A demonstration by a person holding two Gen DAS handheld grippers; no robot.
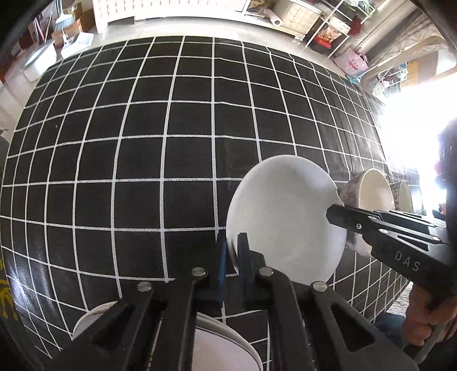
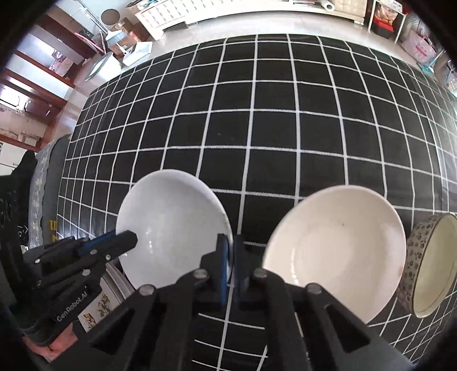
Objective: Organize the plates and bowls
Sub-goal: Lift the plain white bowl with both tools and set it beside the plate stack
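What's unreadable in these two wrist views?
- Left wrist: stacked plates at the bottom edge, mostly hidden by the left tool; count unclear.
- Left wrist: patterned bowls partly behind the white bowl, glare beyond.
- Right wrist: floral plate behind the left tool's body.

Black white-gridded tablecloth (image 1: pixel 171 137) over table. Pale floor (image 2: pixel 271 24) beyond, white cabinet (image 2: pixel 160 14), wire shelving (image 1: pixel 337 25). Strong glare (image 1: pixel 414 120) at right.

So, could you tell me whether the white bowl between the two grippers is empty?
Empty: the white bowl shows only bare glazed interior, both grippers clamping its rim.
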